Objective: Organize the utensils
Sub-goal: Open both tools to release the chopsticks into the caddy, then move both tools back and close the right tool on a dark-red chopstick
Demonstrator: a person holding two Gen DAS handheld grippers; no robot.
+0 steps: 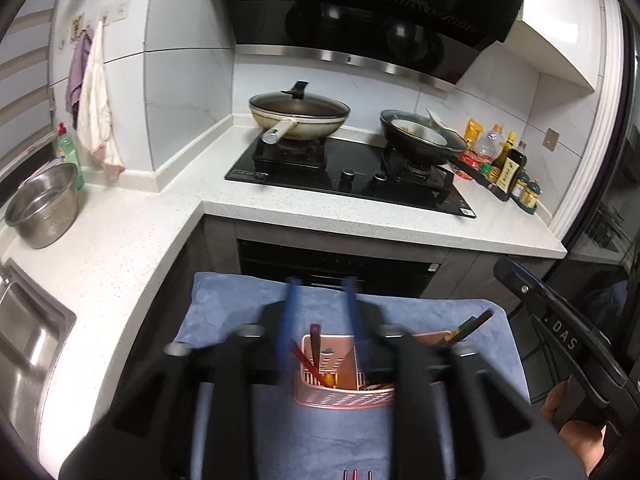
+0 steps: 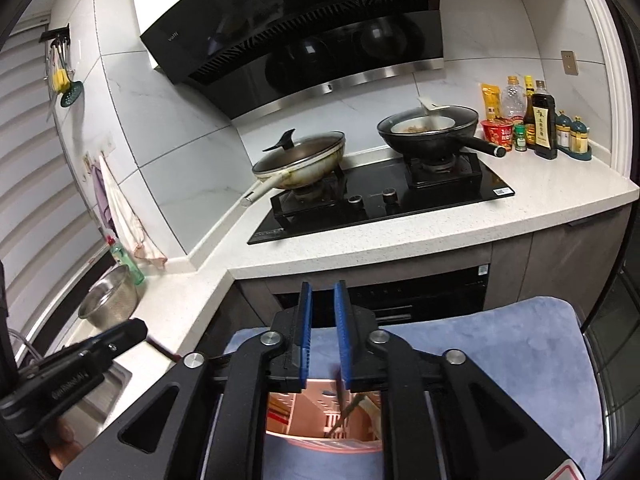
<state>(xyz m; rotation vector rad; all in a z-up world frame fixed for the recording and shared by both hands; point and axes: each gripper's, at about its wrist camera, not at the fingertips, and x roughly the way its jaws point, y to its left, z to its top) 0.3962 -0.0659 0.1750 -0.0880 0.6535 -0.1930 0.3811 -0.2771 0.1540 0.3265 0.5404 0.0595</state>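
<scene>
The pink utensil holder [image 1: 340,392] on the blue towel [image 1: 240,304] is half hidden by the blurred, parted left gripper [image 1: 320,284]; the right gripper [image 2: 323,292] is held apart, empty.

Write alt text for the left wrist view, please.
The left gripper, blurred, fingers apart and empty, hovers above a pink utensil holder with chopsticks, standing on a blue towel. Behind it are two pans on a stove.

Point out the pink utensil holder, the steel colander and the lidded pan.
pink utensil holder [image 1: 340,398], left wrist view, on its perforated front wall.
steel colander [image 1: 44,204], left wrist view, on its inner wall.
lidded pan [image 2: 300,156], right wrist view, on its glass lid.
</scene>
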